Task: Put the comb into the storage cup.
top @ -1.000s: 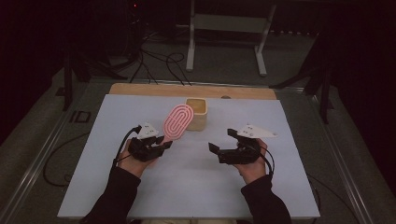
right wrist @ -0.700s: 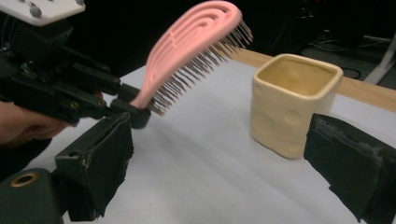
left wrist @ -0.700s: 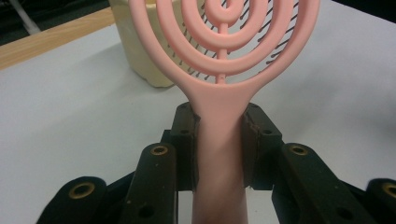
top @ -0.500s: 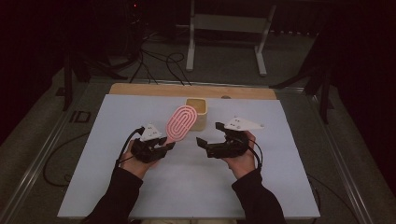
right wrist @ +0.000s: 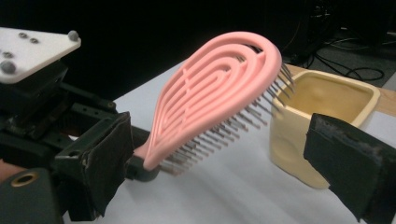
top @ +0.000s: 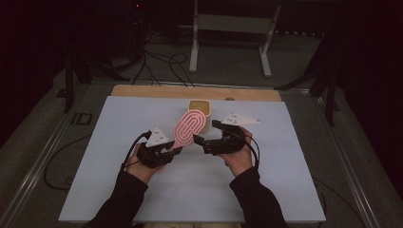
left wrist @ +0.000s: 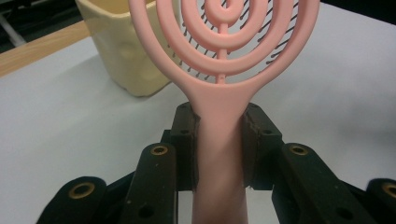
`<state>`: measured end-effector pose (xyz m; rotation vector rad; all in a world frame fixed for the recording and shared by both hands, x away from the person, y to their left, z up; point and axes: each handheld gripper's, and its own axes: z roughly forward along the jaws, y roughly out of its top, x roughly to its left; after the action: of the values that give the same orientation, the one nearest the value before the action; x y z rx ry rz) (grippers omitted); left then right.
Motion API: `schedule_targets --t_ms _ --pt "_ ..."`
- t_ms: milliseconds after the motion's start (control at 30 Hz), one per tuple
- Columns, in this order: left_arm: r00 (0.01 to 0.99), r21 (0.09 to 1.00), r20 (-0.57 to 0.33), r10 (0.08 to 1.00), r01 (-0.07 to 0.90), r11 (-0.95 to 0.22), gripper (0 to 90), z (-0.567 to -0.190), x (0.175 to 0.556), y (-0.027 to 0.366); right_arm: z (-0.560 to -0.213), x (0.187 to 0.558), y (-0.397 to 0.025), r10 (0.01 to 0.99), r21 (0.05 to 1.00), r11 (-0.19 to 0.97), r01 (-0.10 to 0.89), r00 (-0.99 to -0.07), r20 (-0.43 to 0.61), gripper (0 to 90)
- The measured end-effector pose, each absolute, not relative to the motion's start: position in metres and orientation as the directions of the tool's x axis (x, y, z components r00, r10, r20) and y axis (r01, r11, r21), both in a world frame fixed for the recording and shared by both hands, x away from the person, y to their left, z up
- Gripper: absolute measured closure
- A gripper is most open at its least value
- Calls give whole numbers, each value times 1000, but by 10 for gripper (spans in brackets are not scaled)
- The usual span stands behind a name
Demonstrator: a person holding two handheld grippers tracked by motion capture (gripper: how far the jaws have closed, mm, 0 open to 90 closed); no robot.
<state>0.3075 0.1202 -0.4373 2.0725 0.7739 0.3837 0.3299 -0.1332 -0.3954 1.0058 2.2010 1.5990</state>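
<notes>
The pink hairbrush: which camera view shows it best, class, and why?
The right gripper view: the pink hairbrush shows whole from the side, ribs and bristles alike. The left gripper view shows its handle clamped in the left hand-held gripper, the head cut off. The high view shows it small, beside the yellow cup.

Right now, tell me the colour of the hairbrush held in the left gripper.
Pink, the hairbrush, with dark bristles; the right gripper view shows it best.

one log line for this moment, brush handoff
left hand-held gripper: shut on pink hairbrush handle | right hand-held gripper: open beside brush head | yellow cup: upright behind
</notes>
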Motion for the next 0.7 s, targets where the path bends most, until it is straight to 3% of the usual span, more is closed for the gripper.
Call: schedule_targets --t_ms 400,600,700 --pt "777 830 1 630 351 -434 701 -437 305 116 -398 343 -127 645 889 148 433 -724 246 92" --pt "780 835 4 626 342 -431 701 -438 304 115 -398 345 -122 628 872 150 467 -726 280 157" --pt "784 841 6 621 332 -428 700 -438 303 114 -398 346 -121 628 867 139 479 -719 297 237"
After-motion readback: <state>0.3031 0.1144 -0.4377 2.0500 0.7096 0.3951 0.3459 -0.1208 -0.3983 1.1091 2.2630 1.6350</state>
